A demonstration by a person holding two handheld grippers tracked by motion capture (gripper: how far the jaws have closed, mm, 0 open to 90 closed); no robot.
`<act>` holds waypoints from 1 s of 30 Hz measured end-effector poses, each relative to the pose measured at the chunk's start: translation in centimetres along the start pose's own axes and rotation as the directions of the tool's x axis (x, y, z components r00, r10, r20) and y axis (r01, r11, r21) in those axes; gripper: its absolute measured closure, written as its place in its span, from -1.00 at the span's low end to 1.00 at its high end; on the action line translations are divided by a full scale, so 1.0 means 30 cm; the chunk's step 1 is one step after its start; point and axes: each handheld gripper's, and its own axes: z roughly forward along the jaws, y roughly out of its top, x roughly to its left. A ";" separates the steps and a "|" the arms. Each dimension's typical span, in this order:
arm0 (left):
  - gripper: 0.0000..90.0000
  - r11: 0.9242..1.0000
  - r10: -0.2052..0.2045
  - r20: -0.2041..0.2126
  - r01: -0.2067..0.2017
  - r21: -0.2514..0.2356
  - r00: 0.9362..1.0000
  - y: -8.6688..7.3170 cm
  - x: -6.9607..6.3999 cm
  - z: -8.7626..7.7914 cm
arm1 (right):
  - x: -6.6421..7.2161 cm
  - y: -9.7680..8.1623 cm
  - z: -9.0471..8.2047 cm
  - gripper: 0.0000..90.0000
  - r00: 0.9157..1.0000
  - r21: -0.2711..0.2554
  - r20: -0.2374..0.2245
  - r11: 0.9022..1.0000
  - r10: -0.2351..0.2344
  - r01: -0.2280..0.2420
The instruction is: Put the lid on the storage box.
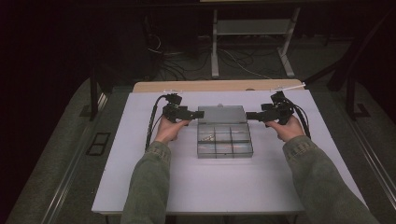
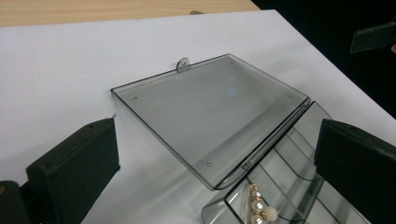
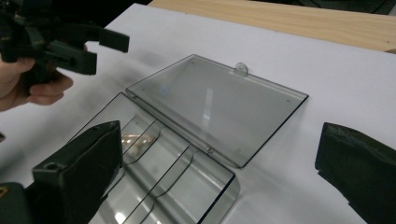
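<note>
Left gripper (image 1: 200,113): jaws wide apart, nothing between them, tips level with the left edge of the opened lid (image 1: 221,114). In the left gripper view, lid (image 2: 210,116) lying flat on the white table (image 2: 60,74), tab (image 2: 183,64) at its far edge, hinge toward the tray.

Centre: clear compartment box (image 1: 224,139) mid-table, open, lid folded back away from the person. Pearl-and-gold jewellery piece (image 2: 258,212) in a compartment on the tray's left side (seen faintly from above at the same spot (image 1: 209,137)). Other compartments look empty; hard to be sure through the glare.

Right gripper (image 1: 249,115): jaws also spread, empty, tips just off the right edge of the lid. Same state in the right gripper view, box (image 3: 163,163) between and beyond the jaws.

Risks, as judged:
- Light plastic box, slick table: a one-sided push likely to skid or rotate it.
- Lid swung shut unevenly from the two ends: hinge twist, or latch missing its seat.
- Jaw tip dipping into the tray: jewellery flicked out or trapped under the lid.
- Thin lid edge flat on the table: hard to get under, jaw may slip off.
</note>
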 end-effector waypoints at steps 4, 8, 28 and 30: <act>-1.00 0.999 -0.031 -0.003 0.031 -0.018 1.000 -0.009 0.015 0.011 | -0.020 -0.004 0.022 -0.98 1.000 -0.006 0.004 1.000 0.013 -0.013; -1.00 0.998 -0.052 -0.010 0.052 -0.020 0.999 -0.019 0.032 0.023 | -0.036 -0.010 0.043 -0.98 0.999 -0.010 0.002 0.999 0.035 -0.035; -0.80 0.994 -0.111 0.000 0.111 -0.010 0.994 -0.056 0.045 0.089 | -0.093 -0.056 0.191 -0.98 0.995 0.009 0.025 0.995 0.101 -0.101; -0.69 0.992 -0.123 -0.006 0.123 -0.022 0.992 -0.061 0.042 0.093 | -0.094 -0.061 0.203 -0.97 0.994 0.013 0.032 0.995 0.103 -0.103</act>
